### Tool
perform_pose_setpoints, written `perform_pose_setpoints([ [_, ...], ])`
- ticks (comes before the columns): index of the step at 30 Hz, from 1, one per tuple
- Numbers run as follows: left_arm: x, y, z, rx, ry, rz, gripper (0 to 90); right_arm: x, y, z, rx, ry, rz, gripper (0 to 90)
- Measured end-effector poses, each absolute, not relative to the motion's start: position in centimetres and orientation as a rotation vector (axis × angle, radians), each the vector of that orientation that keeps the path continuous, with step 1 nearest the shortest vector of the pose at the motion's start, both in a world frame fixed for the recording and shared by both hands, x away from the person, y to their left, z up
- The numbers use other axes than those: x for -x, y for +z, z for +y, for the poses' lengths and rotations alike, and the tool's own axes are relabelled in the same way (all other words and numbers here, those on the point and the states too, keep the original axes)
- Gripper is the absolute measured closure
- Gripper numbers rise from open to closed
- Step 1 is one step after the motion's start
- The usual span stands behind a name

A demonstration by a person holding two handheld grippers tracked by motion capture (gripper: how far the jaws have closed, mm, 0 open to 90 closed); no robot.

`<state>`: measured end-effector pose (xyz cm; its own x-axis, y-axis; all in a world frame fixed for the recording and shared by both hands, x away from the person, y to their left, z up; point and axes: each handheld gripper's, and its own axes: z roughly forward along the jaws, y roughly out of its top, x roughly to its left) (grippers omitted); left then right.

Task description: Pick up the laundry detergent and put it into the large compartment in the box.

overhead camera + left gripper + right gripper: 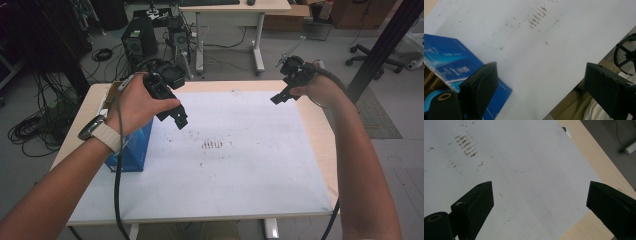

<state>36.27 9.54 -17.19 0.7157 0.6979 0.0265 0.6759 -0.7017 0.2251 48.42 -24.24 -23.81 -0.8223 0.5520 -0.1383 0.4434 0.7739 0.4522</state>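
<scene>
The blue cardboard box [131, 150] stands at the left edge of the white mat [235, 165] covering the wooden table [320, 130], just under the left hand. It looks light and stiff, with smooth printed sides that may slip; pinching its thin upper wall seems safest. The left gripper [180, 120] hovers beside it, jaws wide and empty. The right gripper [280, 97] hangs well apart, equally wide, holding nothing.
</scene>
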Motion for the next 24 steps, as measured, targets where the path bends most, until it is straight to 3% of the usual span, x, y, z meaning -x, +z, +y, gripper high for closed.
perform_pose_setpoints([
  [24, -35.2, -17.8, 6.5, -2.748, 0.191, 0.955, 13.1, -48.6, -23.9, -24.1, -0.771, 0.602, 2.708, 7.3],
])
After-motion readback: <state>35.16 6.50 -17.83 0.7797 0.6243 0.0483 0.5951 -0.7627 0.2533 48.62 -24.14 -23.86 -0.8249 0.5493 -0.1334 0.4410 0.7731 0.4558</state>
